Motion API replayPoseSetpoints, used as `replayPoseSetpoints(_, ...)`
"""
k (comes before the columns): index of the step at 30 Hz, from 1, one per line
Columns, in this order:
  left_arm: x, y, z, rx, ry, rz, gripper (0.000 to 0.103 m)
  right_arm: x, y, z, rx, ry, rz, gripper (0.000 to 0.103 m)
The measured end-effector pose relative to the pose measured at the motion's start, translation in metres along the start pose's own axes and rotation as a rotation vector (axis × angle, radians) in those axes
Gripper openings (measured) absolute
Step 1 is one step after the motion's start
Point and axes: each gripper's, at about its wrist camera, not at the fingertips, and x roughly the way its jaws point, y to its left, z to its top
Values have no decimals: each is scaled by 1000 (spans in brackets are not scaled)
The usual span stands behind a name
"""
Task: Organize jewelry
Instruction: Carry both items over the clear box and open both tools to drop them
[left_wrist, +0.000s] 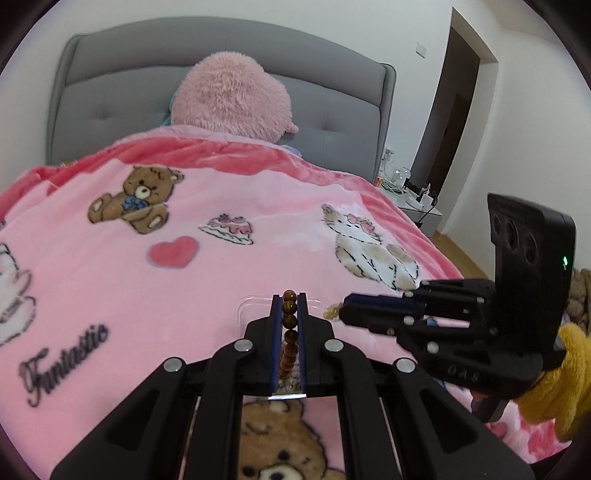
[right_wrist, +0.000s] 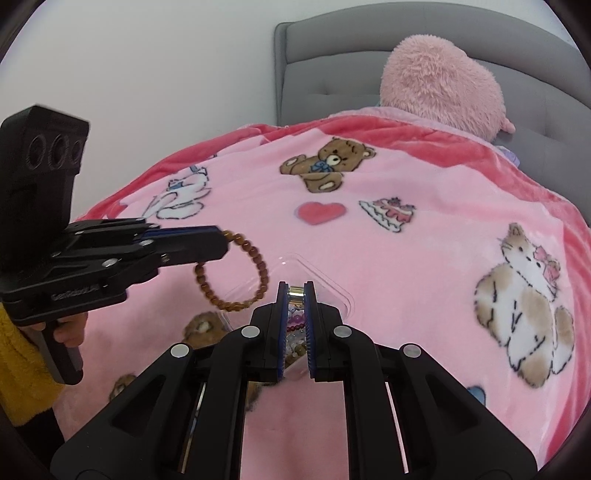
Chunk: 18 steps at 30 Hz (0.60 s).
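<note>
Two pairs of fingers are each closed on jewelry: the left gripper pinches the brown bead bracelet, whose loop hangs free, and the right gripper pinches a small gold piece. Just below both lies a clear box on the pink blanket. I would lower the loop straight over the box and open only when the beads rest inside.

black grippers with blue pads, silver screws; fuzzy yellow sleeves.
</note>
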Motion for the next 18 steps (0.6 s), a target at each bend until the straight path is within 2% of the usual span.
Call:
replayPoseSetpoints(5,23,13,-3,-49,37,-7,7,16,-3,-1,10,38,-4,8)
replayPoseSetpoints(18,47,24,-24,-93,110,19,7,43,0,-18,-38,137,-47,8)
